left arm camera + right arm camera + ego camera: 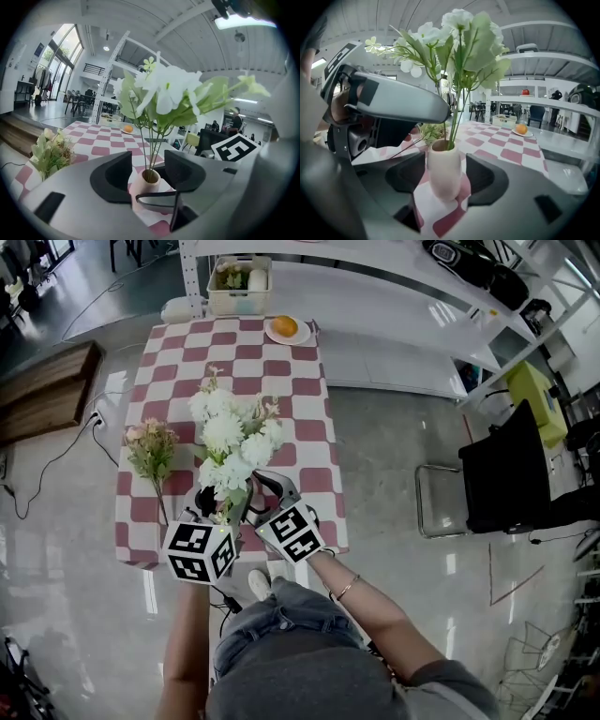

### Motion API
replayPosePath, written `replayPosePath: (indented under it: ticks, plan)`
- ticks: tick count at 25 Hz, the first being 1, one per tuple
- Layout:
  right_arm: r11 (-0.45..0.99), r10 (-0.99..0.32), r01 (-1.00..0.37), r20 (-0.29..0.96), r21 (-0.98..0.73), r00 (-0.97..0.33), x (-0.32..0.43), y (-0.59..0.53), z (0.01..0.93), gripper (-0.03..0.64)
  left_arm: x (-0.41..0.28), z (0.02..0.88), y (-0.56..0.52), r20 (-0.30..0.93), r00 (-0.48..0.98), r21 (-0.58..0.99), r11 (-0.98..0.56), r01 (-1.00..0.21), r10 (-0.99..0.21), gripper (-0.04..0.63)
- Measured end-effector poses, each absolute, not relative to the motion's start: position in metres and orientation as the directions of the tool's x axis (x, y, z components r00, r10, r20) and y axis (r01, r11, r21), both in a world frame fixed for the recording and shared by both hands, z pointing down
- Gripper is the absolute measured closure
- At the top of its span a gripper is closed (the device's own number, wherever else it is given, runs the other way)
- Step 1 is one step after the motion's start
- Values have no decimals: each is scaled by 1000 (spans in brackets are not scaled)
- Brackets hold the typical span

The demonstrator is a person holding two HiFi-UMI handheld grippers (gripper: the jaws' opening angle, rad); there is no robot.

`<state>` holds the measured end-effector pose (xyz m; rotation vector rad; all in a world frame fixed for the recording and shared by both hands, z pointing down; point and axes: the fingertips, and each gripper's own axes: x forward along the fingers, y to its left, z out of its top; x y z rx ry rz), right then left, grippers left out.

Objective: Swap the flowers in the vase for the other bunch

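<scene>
Head view: the white flowers [234, 442] stand at the near edge of the checked table [281, 362], and the other bunch [152, 448] lies by its left edge.

Left gripper view: the left gripper [147, 171] is spread, with the vase [149, 183] between its jaws, stems upright.

Right gripper view: the right gripper [445, 176] is spread beside the vase body, equally near. Behind are white shelves [543, 101].

No word, number or brand can be read anywhere. The only print is the black-and-white square patterns on the left cube [200, 552] and the right cube [292, 532], both just beside the vase [444, 171]; these are not letters.
</scene>
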<state>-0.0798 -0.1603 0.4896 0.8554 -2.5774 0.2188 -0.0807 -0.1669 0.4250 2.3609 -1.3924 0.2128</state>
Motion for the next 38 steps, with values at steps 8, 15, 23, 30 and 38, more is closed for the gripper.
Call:
replayPosePath:
  ticks: [8,15,23,30,38]
  plan:
    - [817,-521,-576,435,7,-734,-87,-161,492,359,-72,423,-181,333,481,216,-431,-876,-811,387]
    - [820,-522,-572,429,15,-737,-86,-160,492,367,-72,421,-183,321,466,193,-425,-885,-825,480]
    - [819,-525,-574,428,16,-736,-85,-160,492,367,-73,420,-183,336,452,152,-426,-892,-826,546]
    - [816,-529,-578,427,18,-733,-85,-160,491,368,-71,407,-181,327,444,101,-436,-894,-834,563]
    - [811,-535,-584,430,22,-727,-84,-159,493,368,-74,381,-178,294,454,102,-445,-890,-841,563]
